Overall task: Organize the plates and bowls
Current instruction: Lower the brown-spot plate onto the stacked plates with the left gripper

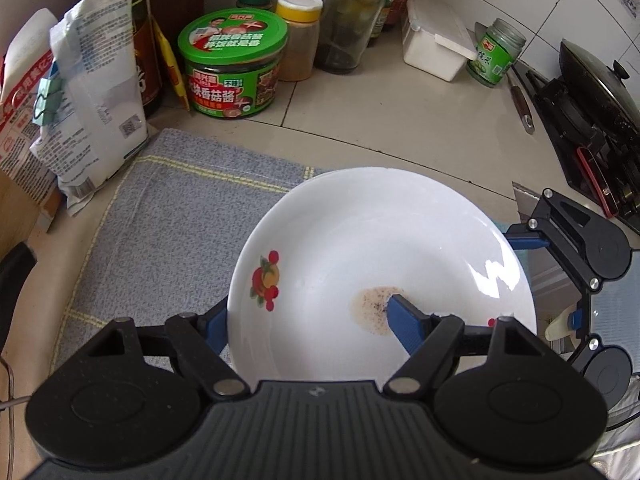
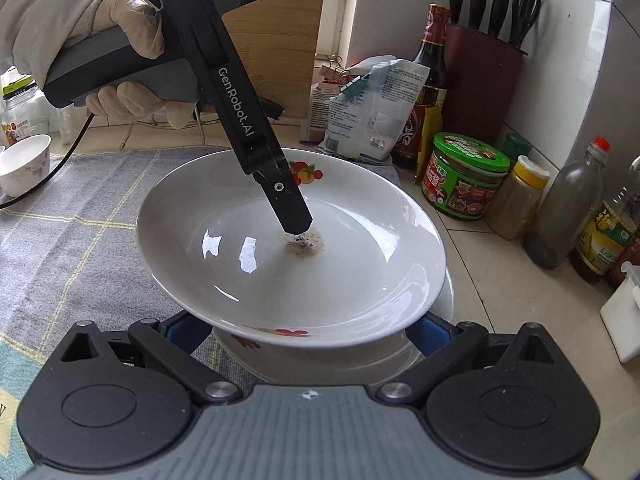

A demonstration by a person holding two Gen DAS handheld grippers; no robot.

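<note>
**A:** Where is the plate (image 1: pixel 360 240)?

**B:** It is white with a fruit print on its rim, and it is off the counter, tilted, above the near right part of the grey-blue cloth (image 1: pixel 168 208). A brown, speckled stain (image 1: pixel 372 304) sits in its hollow.

**A:** What holds it?

**B:** The left gripper (image 1: pixel 306 312) pinches its near edge. One blue finger lies inside the plate with its tip at the stain, and the other is tucked under the rim. A gloved hand (image 2: pixel 132 20) grasps that gripper's handle.

**A:** Is anything below it?

**B:** Yes, a second plate (image 2: pixel 320 360), also white with a red print, lies directly underneath on the cloth. The tilted one covers most of it.

**A:** And the right gripper (image 2: pixel 308 332)?

**B:** Its fingers stand wide apart, low down on either side of the second plate. The upper plate hides the pads, so I cannot tell whether they press on anything.

**A:** What lies farther out?

**B:** In the right wrist view a small cup (image 2: pixel 24 164) stands on the cloth's left part. At the cloth's far left edge a clipped white bag (image 1: pixel 96 100) leans. Beside it, on the tiled counter (image 1: pixel 400 120), is a green-lidded jar (image 1: pixel 232 64), with bottles and spice jars behind it. A lidded wok (image 1: pixel 600 80) sits on the stove at far right.
</note>
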